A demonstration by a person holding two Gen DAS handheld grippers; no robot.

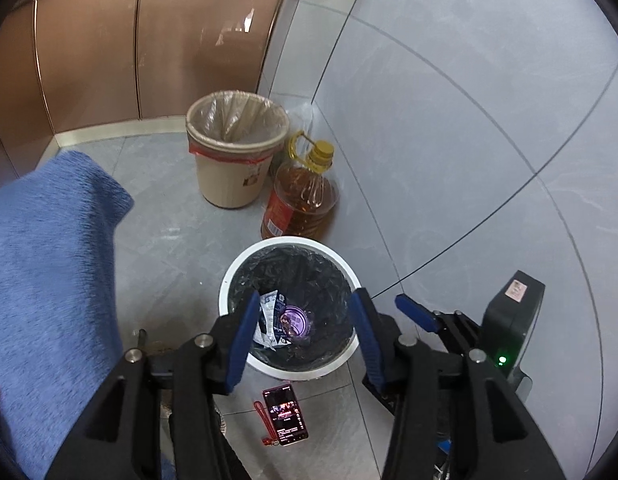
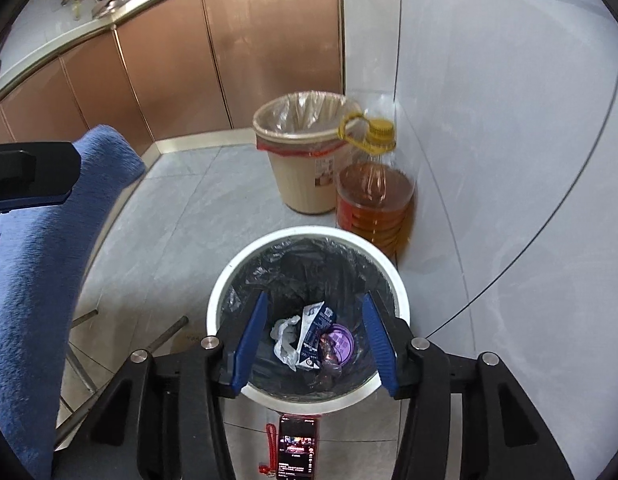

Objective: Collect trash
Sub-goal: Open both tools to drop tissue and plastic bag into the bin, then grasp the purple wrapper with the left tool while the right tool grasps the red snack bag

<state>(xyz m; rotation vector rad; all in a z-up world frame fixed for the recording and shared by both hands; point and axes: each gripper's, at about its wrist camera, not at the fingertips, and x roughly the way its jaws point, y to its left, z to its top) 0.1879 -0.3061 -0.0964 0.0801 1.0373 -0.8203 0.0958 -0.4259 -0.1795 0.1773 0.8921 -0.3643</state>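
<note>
1. Down on the grey tiled floor, the white bin (image 2: 221, 292) with its crinkled black liner (image 2: 309, 258) stands directly under both tongs; a beige bin (image 2: 299, 184) with a clear liner sits at 12 o'clock from it, and a jug of amber oil (image 2: 375, 208) at 1 o'clock.
2. Left tongs (image 1: 299, 330) stand about half open with nothing between the blue pads; right tongs (image 2: 315, 338) likewise, parted and empty above the rim.
3. Trash lies at the bin's bottom: a crumpled white plastic bag (image 2: 283, 338), a flattened printed carton (image 2: 315, 334) and a purple round lid or cup (image 2: 341, 342).
4. All three look light. The bag is soft and limp, best pinched at a bunched fold; the carton is stiffer, with creased edges that give a firm bite; the purple piece seems smooth and could slip, so its rim is likely safest.
5. A phone (image 2: 297, 450) with a red strap lies at 6 o'clock, just beside the bin, and is no trash.
</note>
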